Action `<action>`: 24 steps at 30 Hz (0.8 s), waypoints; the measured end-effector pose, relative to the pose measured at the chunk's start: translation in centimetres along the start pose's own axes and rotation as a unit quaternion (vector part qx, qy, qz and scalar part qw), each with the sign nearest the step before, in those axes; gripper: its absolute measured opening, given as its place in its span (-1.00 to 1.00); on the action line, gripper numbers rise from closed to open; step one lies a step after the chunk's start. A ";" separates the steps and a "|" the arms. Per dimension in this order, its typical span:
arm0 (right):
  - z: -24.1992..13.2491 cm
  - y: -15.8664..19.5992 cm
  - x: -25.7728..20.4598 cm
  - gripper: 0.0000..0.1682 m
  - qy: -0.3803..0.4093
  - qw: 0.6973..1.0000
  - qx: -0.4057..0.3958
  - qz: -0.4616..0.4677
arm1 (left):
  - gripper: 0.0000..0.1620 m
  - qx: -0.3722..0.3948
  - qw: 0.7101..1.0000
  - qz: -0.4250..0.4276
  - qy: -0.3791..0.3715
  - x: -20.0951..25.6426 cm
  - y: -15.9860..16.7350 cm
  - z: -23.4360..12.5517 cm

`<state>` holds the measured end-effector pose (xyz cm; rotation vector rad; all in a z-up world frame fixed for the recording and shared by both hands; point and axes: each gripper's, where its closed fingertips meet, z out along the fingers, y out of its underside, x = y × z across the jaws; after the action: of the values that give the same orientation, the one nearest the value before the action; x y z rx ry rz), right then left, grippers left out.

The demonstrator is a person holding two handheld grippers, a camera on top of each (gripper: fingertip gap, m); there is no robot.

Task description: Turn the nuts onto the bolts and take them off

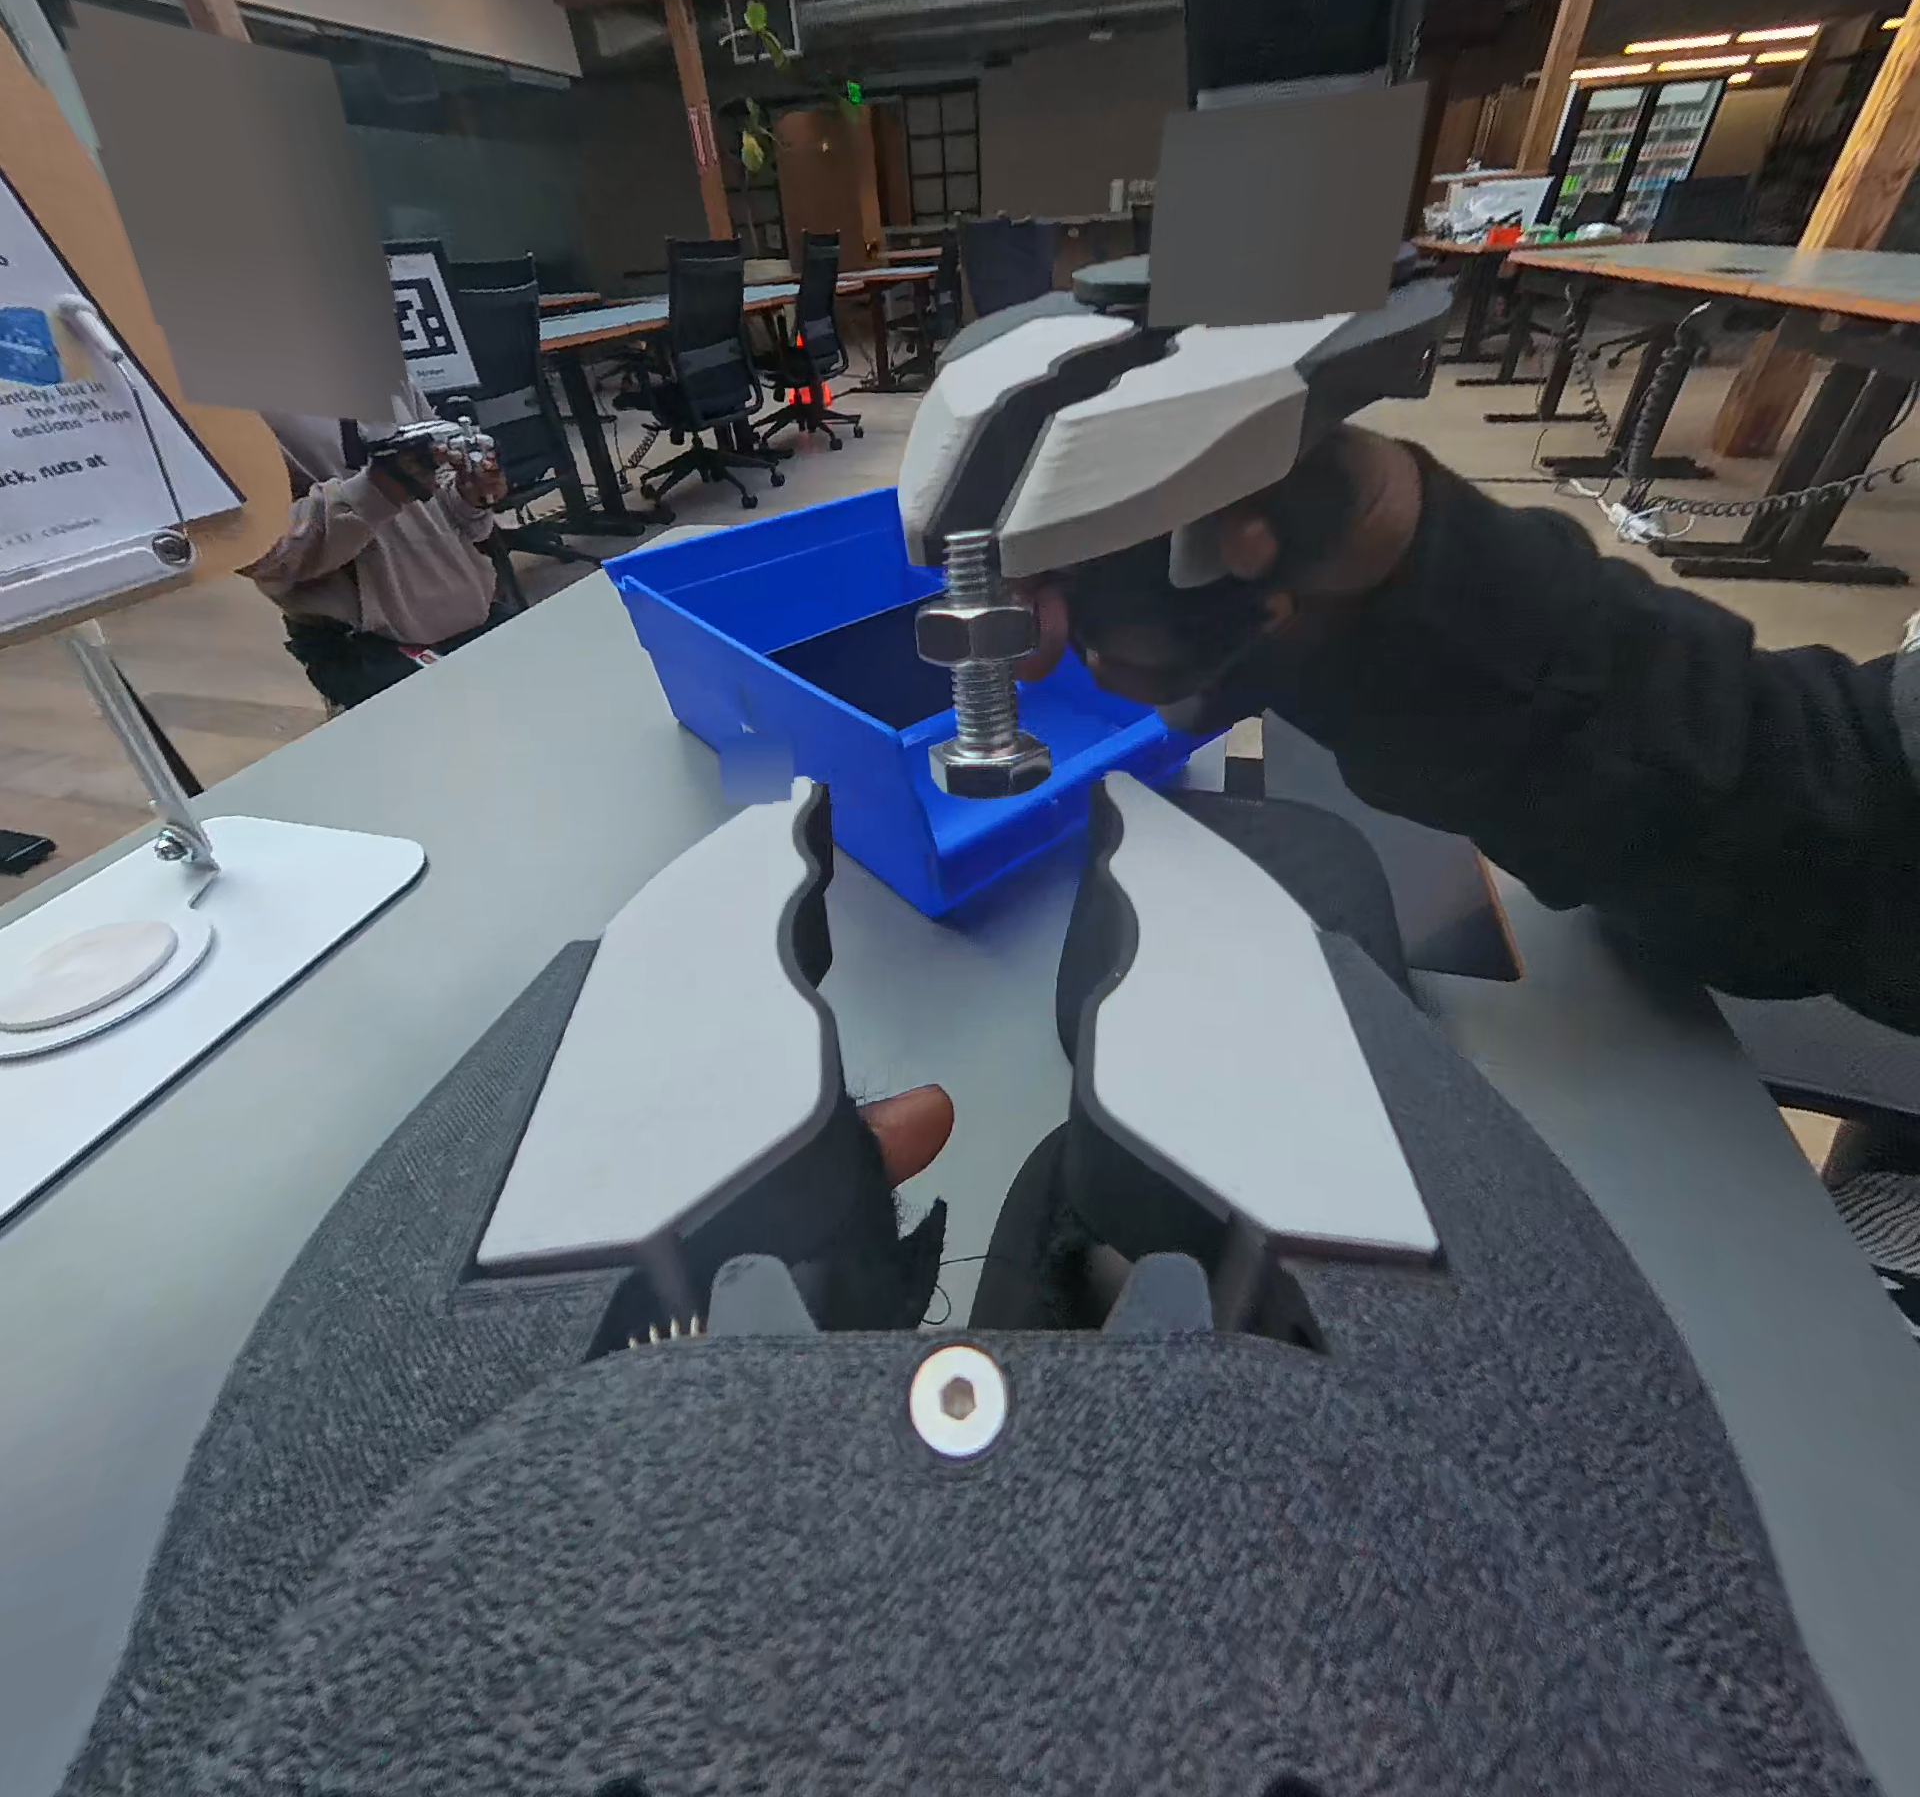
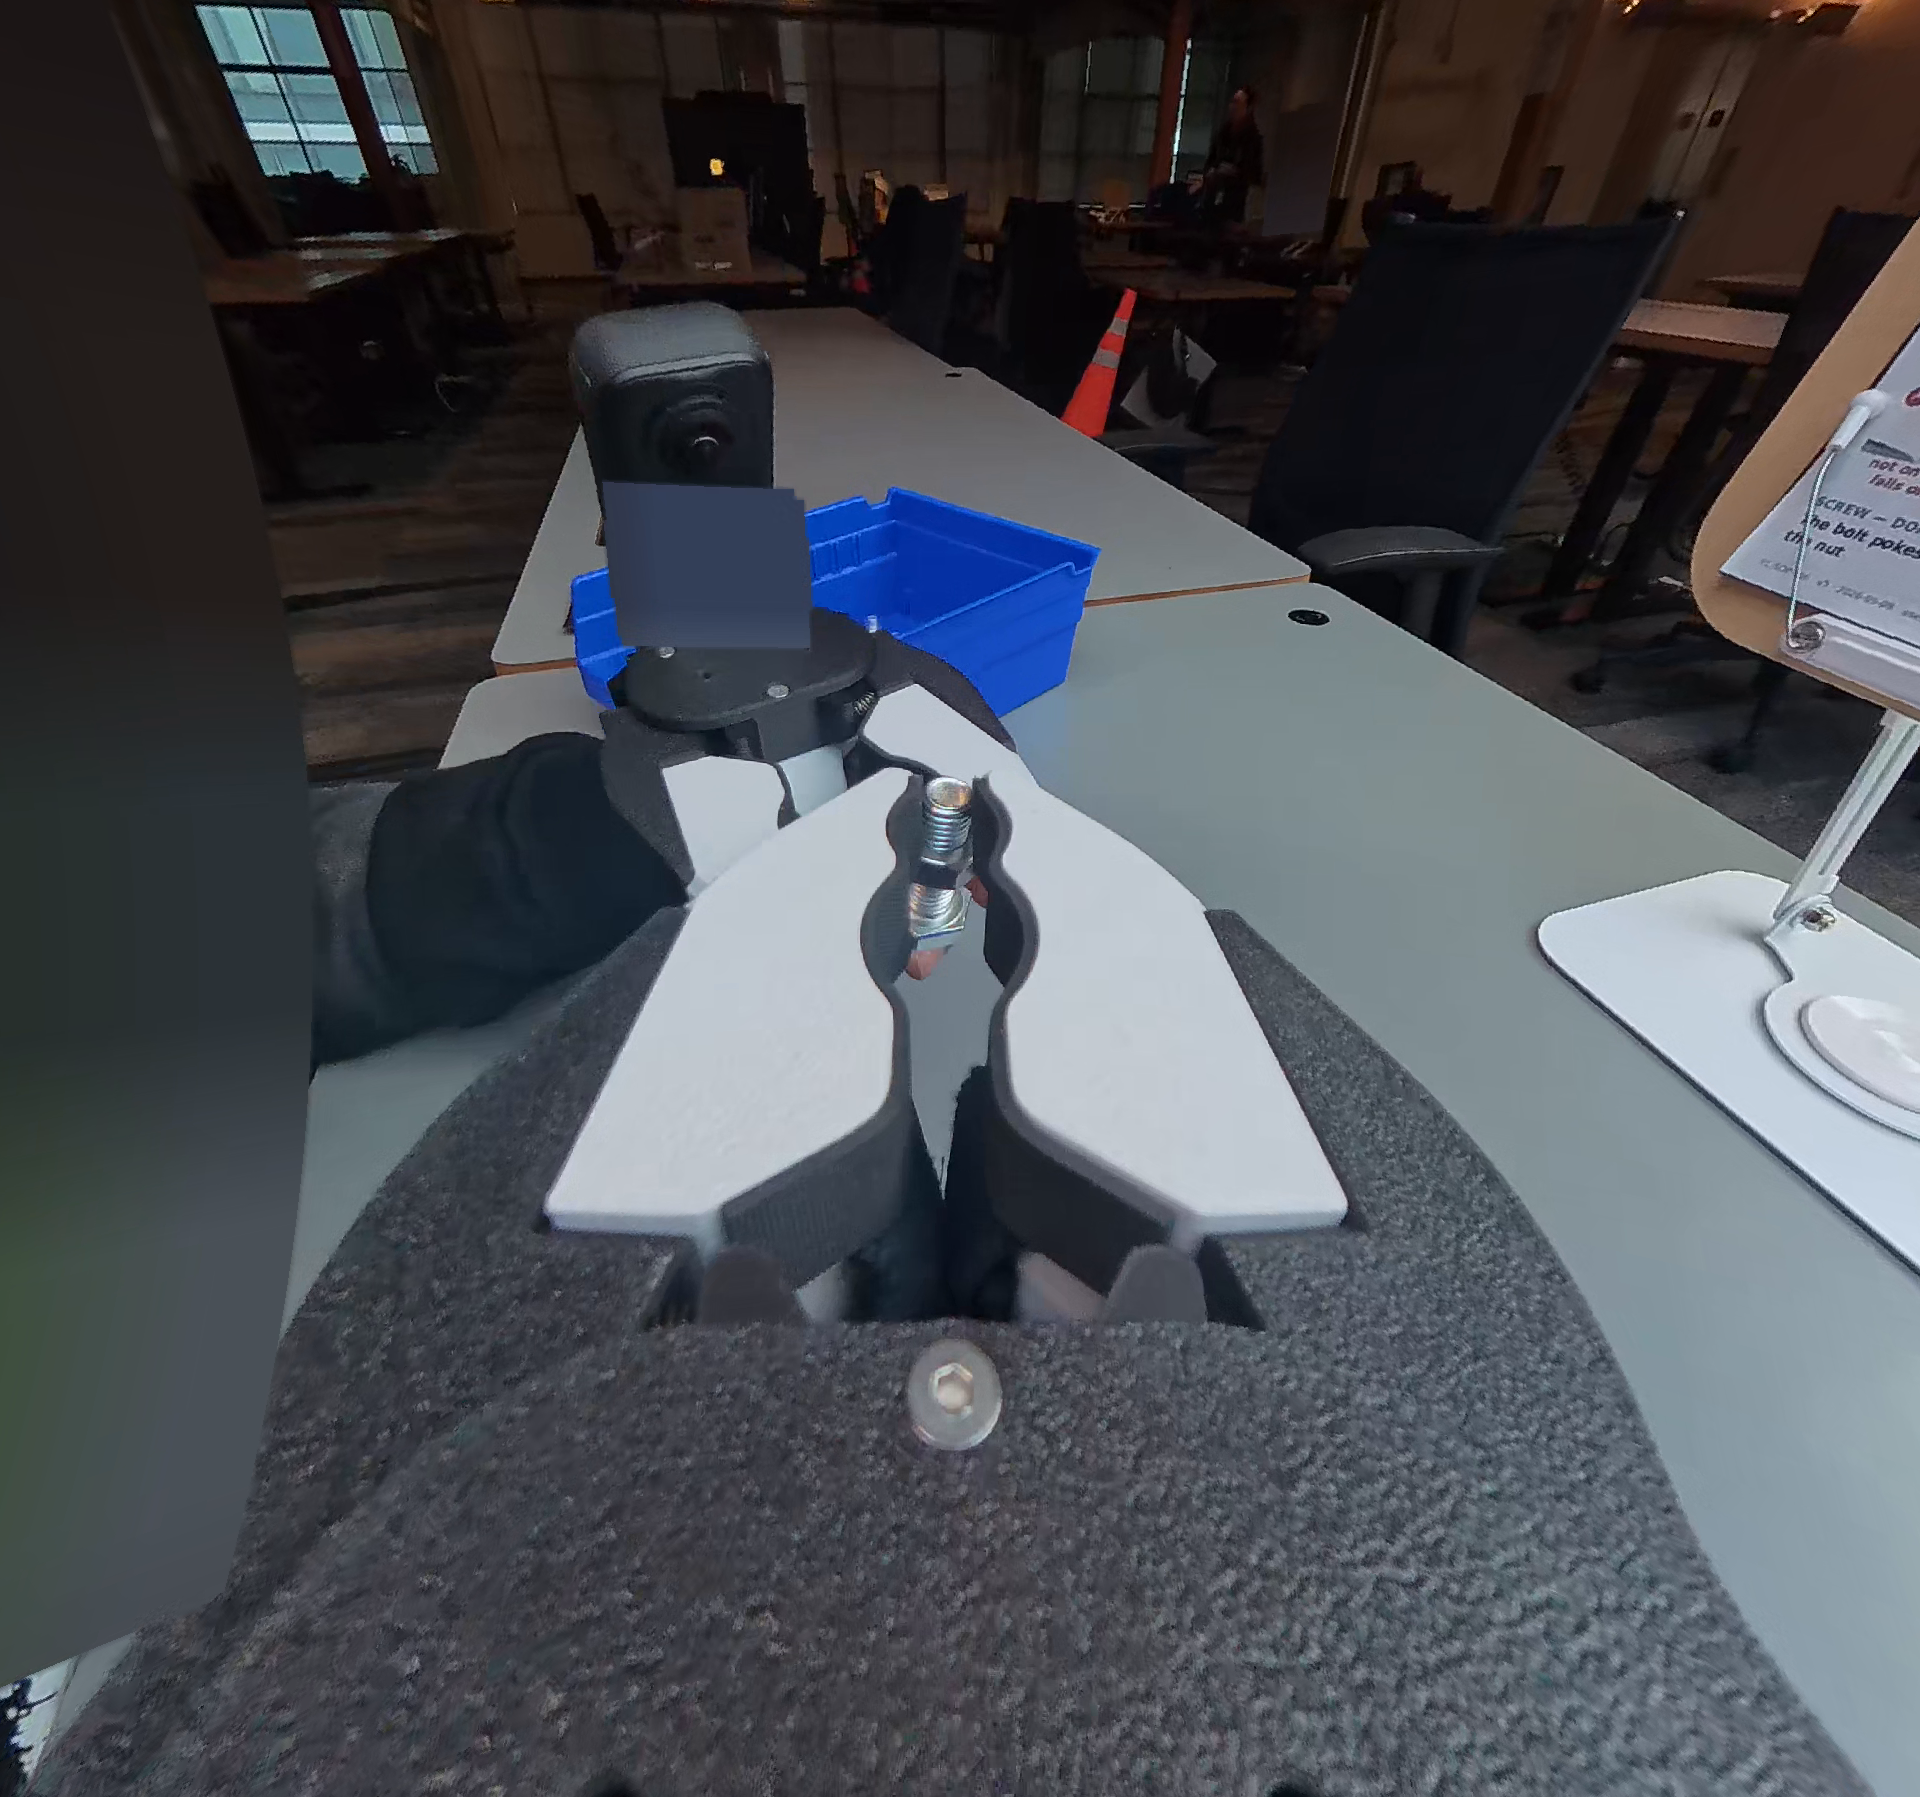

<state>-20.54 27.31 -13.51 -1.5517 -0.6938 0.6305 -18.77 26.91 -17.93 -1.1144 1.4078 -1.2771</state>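
Right gripper (image 2: 940, 812) pinches the bolt (image 1: 985, 667) by its threaded end, nut (image 1: 977, 630) mid-shank. Left gripper (image 1: 961, 812) fingers spread, just below the bolt head, apparently not touching. Blue bin (image 1: 727, 625) sits near the table's far edge.

Showing silver, shiny metal on the bolt (image 1: 985, 698) and on its nut (image 1: 977, 630). Showing light grey faces with black edges on the left claw (image 1: 961, 828) and the right claw (image 2: 940, 812). Glowing bright blue on the bin (image 1: 790, 646) over the plain grey bench (image 1: 436, 791). Wearing black on the glove (image 1: 1558, 708). Showing speckled dark grey fabric on the claw body (image 1: 956, 1591). Standing white on the stand base (image 1: 239, 906). Showing orange with a pale band on the cone (image 2: 1107, 365).
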 end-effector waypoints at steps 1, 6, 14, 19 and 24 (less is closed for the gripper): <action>0.2 0.2 0.0 -0.91 0.000 1.000 -0.006 -0.001 | -0.42 -0.007 1.000 0.006 -0.006 -0.1 0.4 0.1; 0.8 0.8 -0.2 -0.91 -0.005 1.000 -0.013 -0.005 | -0.45 -0.037 0.999 0.021 -0.013 -0.1 1.4 0.5; 1.4 1.2 0.2 -0.91 0.005 1.000 -0.021 -0.012 | -0.64 -0.021 1.000 0.000 -0.020 -0.4 1.0 0.4; 1.5 1.1 0.2 -0.91 0.004 1.000 -0.017 -0.015 | -0.66 -0.032 0.999 0.010 -0.028 -0.5 1.4 0.6; 1.5 1.1 0.3 -0.91 0.010 1.000 -0.016 -0.012 | -0.71 -0.032 0.999 0.009 -0.031 -0.5 1.5 0.7</action>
<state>-21.34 28.46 -14.75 -1.5754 -0.7108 0.5871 -18.04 27.40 -19.43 -1.1718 1.4175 -1.1819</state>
